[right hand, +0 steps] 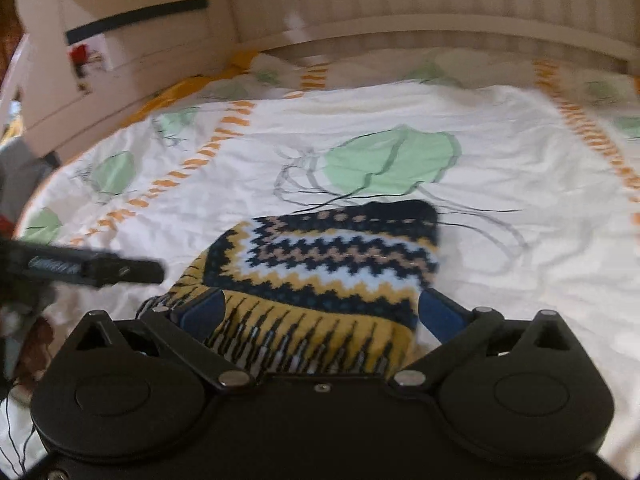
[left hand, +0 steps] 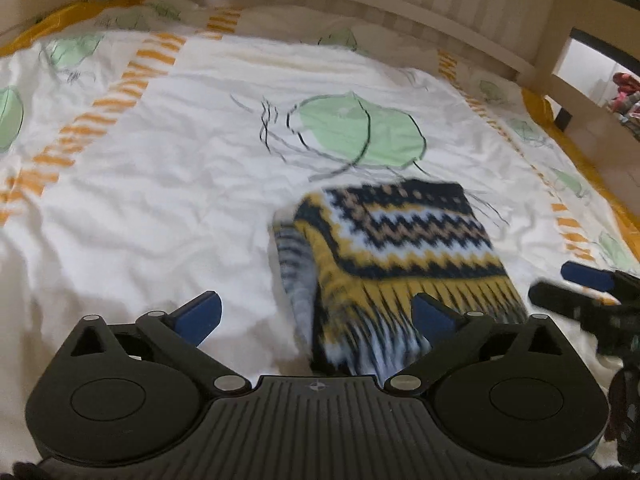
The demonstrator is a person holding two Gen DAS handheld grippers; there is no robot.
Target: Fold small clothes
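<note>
A folded knitted garment (left hand: 400, 240) with navy, yellow, white and tan zigzag bands lies flat on the bed sheet (left hand: 140, 200). My left gripper (left hand: 318, 314) is open wide, and the garment's near left corner reaches in between its blue pads without touching them. In the right wrist view the same garment (right hand: 332, 264) fills the gap of my right gripper (right hand: 322, 312), which is also open wide, its pads at the garment's sides with no squeeze visible. The right gripper (left hand: 580, 288) shows at the left view's right edge. The left gripper (right hand: 100, 268) shows at the right view's left edge.
The white bed sheet (right hand: 520, 280) has green shapes and orange dashed stripes and is wrinkled. A pale wooden bed rail (left hand: 360, 4) runs along the far side. A light cabinet with dark slots (right hand: 120, 40) stands beyond the far left corner. Coloured items (left hand: 624, 96) lie past the right rail.
</note>
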